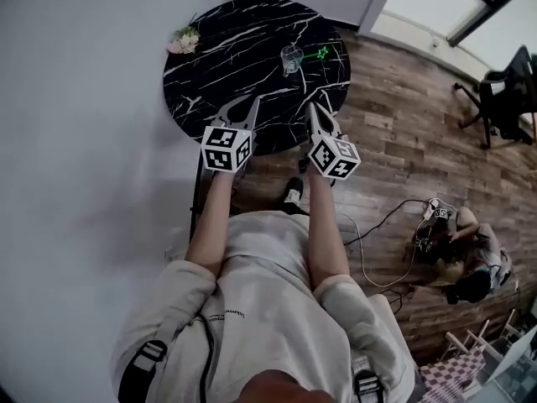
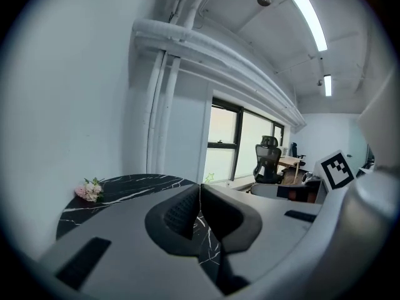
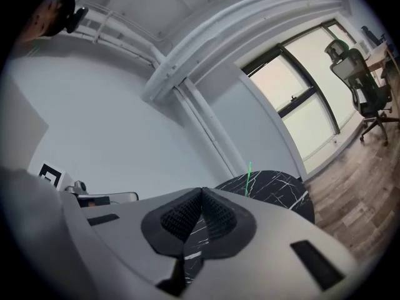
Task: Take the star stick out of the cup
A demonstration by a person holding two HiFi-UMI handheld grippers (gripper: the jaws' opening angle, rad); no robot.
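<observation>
A small clear glass cup (image 1: 291, 57) stands on the far right part of the round black marble table (image 1: 218, 65). The green star stick (image 1: 321, 54) leans out of it to the right. Both grippers hover over the table's near edge, well short of the cup. My left gripper (image 1: 252, 100) is shut and holds nothing. My right gripper (image 1: 312, 107) is also shut and empty. In the right gripper view the thin green stick (image 3: 249, 177) rises beyond the closed right gripper (image 3: 201, 190); the cup is hidden there. The left gripper (image 2: 200, 186) shows its tips touching.
A small bunch of pink flowers (image 1: 183, 39) lies at the table's far left edge, seen too as flowers (image 2: 90, 190). A white wall lies left of the table. Wooden floor (image 1: 411, 141) spreads right, with an office chair (image 1: 503, 91) and cables (image 1: 432, 212) on it.
</observation>
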